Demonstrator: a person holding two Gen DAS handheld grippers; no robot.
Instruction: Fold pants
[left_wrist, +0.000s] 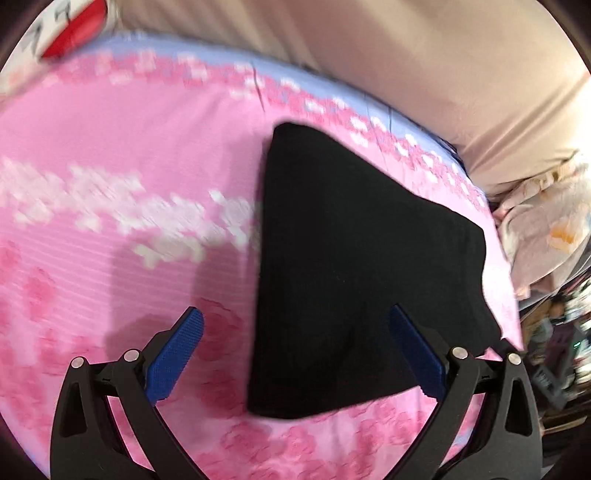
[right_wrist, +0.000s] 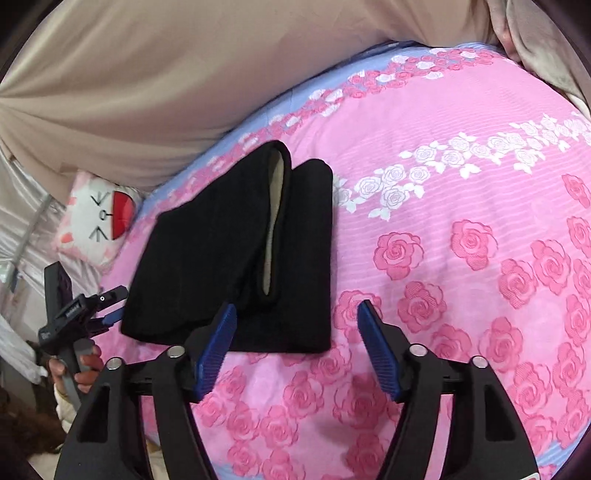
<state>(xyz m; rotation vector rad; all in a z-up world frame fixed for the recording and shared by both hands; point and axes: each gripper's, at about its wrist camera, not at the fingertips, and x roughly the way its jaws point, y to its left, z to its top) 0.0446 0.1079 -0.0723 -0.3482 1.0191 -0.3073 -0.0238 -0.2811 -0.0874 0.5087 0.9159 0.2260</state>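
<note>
Black pants (left_wrist: 351, 266) lie folded into a compact stack on the pink rose-print bedsheet (left_wrist: 110, 122). In the right wrist view the pants (right_wrist: 221, 258) show a cream lining along a fold. My left gripper (left_wrist: 295, 347) is open and empty, hovering above the pants' near edge. It also shows in the right wrist view (right_wrist: 110, 310) at the pants' left edge, held by a hand. My right gripper (right_wrist: 297, 339) is open and empty, just above the pants' near right corner.
A beige curtain (right_wrist: 129, 74) hangs behind the bed. A white cat-face pillow (right_wrist: 96, 218) lies at the bed's left edge. The pink bedsheet (right_wrist: 461, 258) spreads wide to the right of the pants. Cluttered items (left_wrist: 554, 332) stand beyond the bed's edge.
</note>
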